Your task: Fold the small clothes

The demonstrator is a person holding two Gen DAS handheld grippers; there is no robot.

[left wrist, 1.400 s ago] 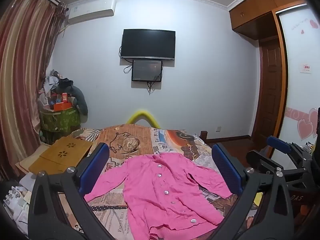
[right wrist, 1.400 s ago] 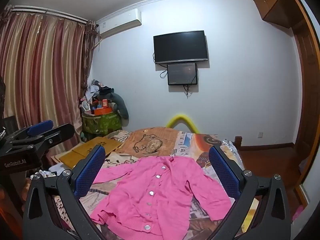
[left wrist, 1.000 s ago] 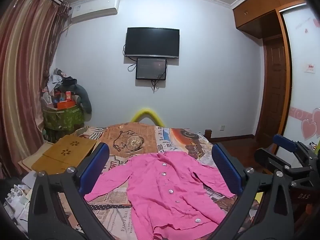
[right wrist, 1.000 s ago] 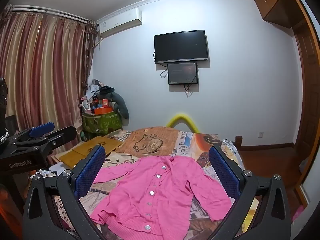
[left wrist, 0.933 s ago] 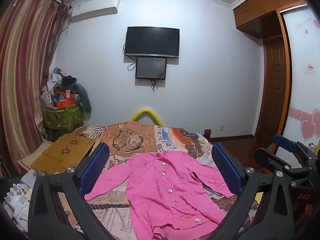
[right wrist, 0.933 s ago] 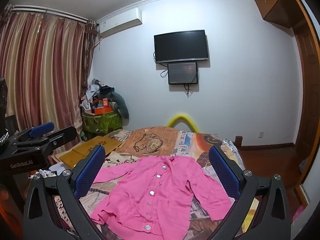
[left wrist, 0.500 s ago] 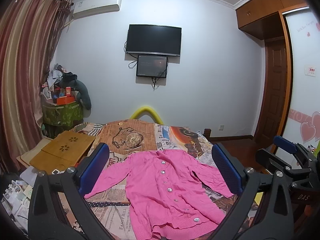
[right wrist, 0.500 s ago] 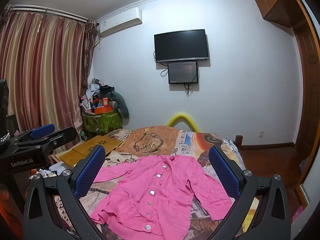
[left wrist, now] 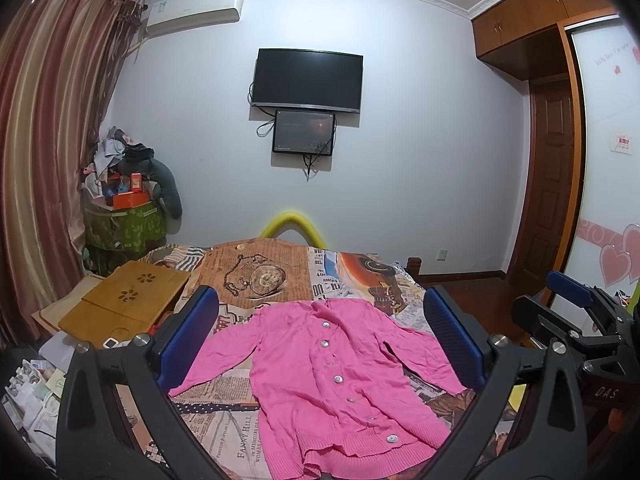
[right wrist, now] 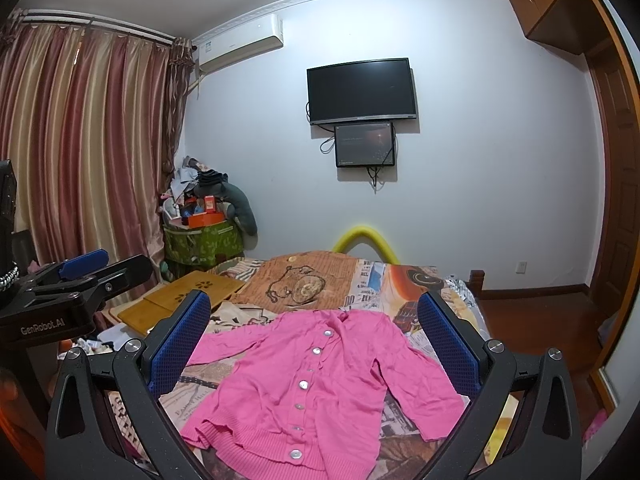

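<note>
One garment to fold: a pink knitted button-front cardigan (left wrist: 332,376) lying face up and buttoned on the bed with the newspaper-print cover (left wrist: 256,276), spread ahead of and below both grippers, hem nearest them, collar farthest. Left gripper (left wrist: 320,340) has its blue-padded fingers (left wrist: 188,336) wide apart, holding nothing, and hovers above the cloth with no contact visible. Right gripper (right wrist: 316,344) likewise stands spread and empty, just beside the left one, which shows at the left edge of the right wrist view. No fold started yet, by my reading. Risks from here: the sleeve (right wrist: 424,392) ahead and to the right of the right gripper is creased and partly tucked against the body, so a pinch there may catch two layers and drag the body along. The ribbed hem (left wrist: 344,452) is bunched and wavy; grabbing it unevenly would give a skewed fold. Knit is soft and stretchy, likely to sag and slip from a shallow pinch. A bamboo lap tray (left wrist: 124,308) sits far left of the left gripper, near the sleeve on that side; a wide swing could clip it.
</note>
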